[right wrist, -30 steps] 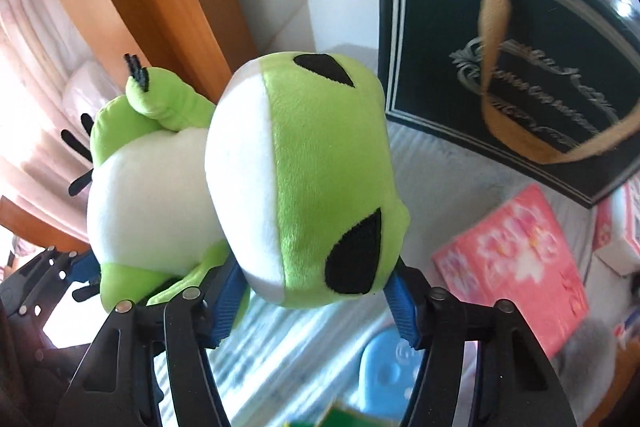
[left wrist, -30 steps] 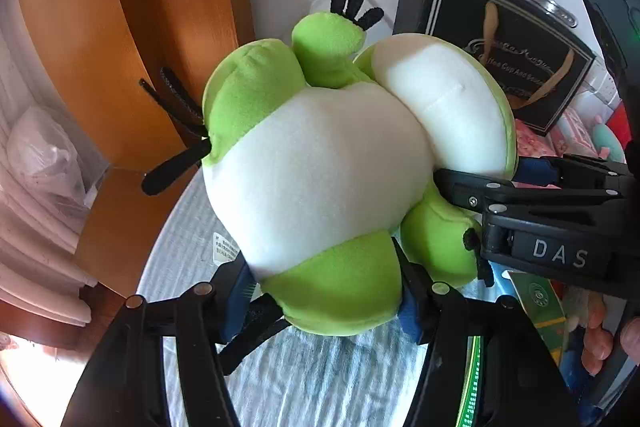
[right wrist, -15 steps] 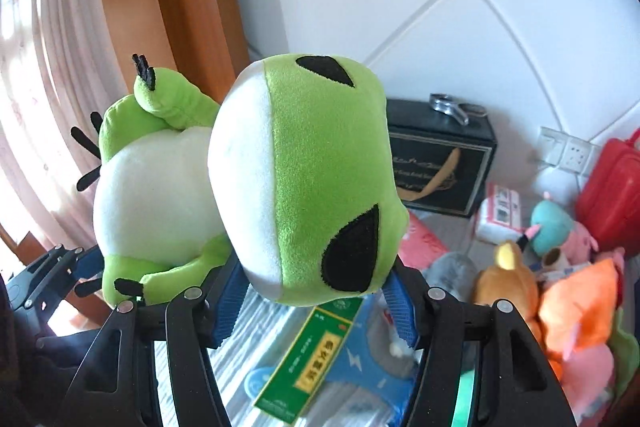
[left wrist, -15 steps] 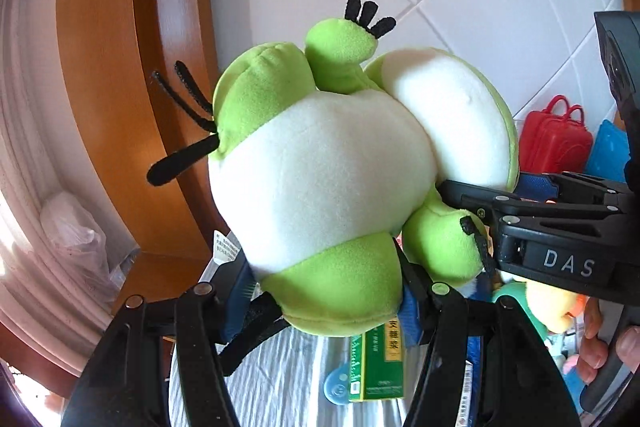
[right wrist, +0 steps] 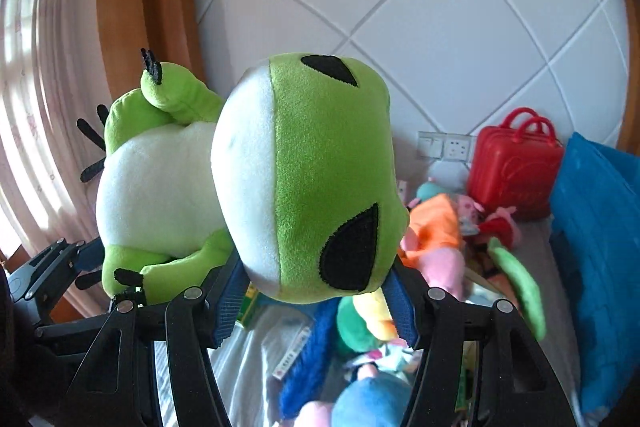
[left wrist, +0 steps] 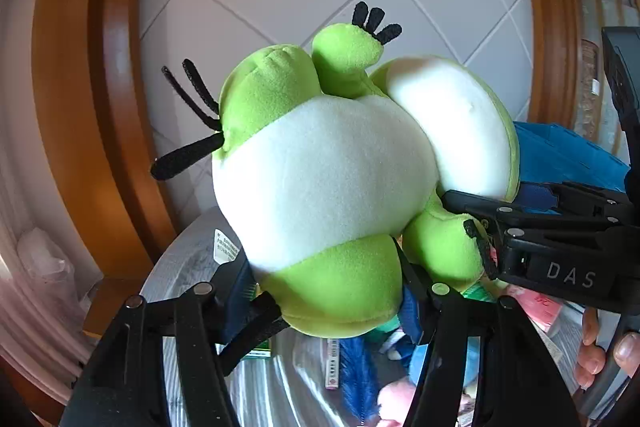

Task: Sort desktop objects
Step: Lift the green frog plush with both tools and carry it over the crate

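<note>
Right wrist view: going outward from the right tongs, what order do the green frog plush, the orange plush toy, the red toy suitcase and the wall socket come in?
1. Green frog plush, its head clamped in the right tongs.
2. Orange plush toy, in the pile, right of centre.
3. Red toy suitcase, at the back right.
4. Wall socket, on the tiled wall, just left of the suitcase.

Home room, likely bedroom: white diagonal-tiled wall (right wrist: 440,7), wooden frame (right wrist: 132,7), pale curtain (right wrist: 36,87), wall sockets (right wrist: 444,145), plush toy pile (right wrist: 444,227), red toy suitcase (right wrist: 516,167).
</note>
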